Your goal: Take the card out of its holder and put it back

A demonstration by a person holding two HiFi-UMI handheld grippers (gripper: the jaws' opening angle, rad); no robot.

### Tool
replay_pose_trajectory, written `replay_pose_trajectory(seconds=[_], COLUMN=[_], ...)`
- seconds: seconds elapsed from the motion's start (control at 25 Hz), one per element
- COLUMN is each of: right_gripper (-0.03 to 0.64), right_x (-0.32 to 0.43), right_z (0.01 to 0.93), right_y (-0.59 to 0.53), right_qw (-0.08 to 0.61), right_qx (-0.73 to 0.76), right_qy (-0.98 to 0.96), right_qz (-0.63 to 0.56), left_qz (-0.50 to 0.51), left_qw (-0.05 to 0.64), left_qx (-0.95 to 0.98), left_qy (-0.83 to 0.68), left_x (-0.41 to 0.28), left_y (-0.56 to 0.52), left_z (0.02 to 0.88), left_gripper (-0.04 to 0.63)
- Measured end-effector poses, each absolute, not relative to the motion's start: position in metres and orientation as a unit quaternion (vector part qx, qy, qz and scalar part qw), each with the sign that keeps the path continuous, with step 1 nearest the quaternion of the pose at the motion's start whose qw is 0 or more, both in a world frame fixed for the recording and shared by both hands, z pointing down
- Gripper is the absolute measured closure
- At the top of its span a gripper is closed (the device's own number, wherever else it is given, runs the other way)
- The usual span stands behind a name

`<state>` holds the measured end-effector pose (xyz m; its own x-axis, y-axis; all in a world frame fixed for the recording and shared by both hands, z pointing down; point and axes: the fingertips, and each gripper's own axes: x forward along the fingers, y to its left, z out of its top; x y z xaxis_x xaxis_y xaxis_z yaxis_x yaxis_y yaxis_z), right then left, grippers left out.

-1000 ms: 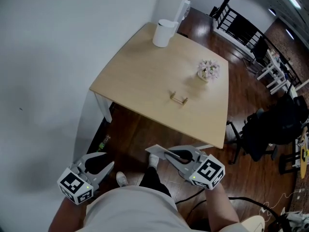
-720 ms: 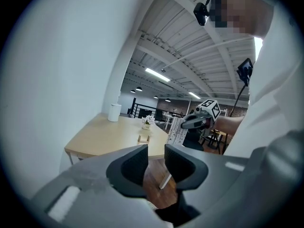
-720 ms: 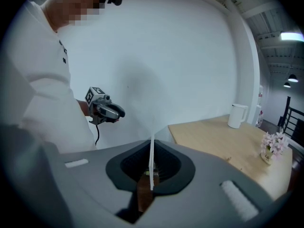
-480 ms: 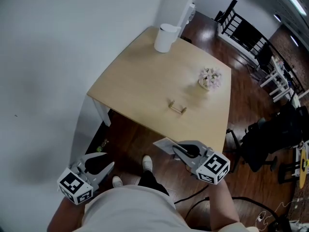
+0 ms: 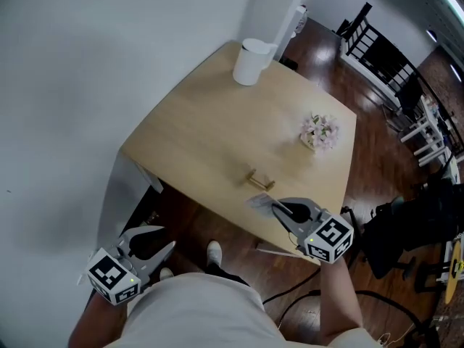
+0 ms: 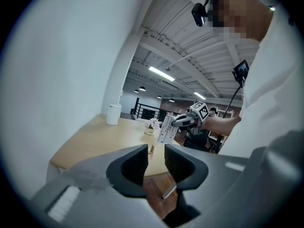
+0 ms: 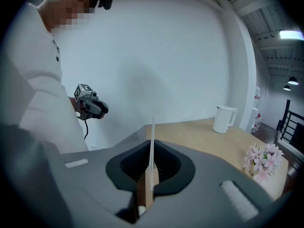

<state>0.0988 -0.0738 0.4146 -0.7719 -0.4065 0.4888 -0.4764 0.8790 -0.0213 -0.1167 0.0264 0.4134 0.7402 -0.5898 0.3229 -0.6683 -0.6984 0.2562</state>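
The left gripper (image 5: 161,239) hangs low beside the person's body, well apart from the table (image 5: 210,122). Its jaws stand apart with nothing between them. The holder (image 5: 259,180) sits empty close to the table's near edge. The card (image 5: 259,201) is held in the air just short of the holder, not touching it. The right gripper (image 5: 279,207) is clamped on one edge of the card, which stands edge-on between the pads. The card appears thin, light and easily bent. Grip it by one edge, leaving the opposite edge free to enter the holder.
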Motion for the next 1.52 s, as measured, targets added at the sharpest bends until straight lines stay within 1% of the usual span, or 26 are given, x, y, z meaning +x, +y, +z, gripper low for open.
replay_pose_trajectory(seconds=[0.32,0.72,1.08,1.52], right_gripper=[0.597,0.597,0.597,0.597], right_x=[0.138,0.155,0.155,0.153], right_z=[0.448,0.500,0.533,0.546], right_y=[-0.152,-0.219,-0.235,-0.242], right_qw=[0.257,0.276,0.286,0.289], right_qx=[0.229,0.209,0.190,0.169], right_qy=[-0.936,-0.934,-0.934,-0.937], right_qz=[0.076,0.084,0.097,0.103], left_qz=[0.115,0.130,0.145,0.150], left_qw=[0.187,0.202,0.217,0.225], left_qx=[0.908,0.890,0.879,0.873], left_qy=[-0.358,-0.388,-0.399,-0.406], left_x=[-0.081,-0.063,-0.053,-0.046], left_y=[-0.020,-0.050,-0.057,-0.066], left_z=[0.417,0.423,0.429,0.432], left_gripper=[0.479,0.479,0.479,0.479])
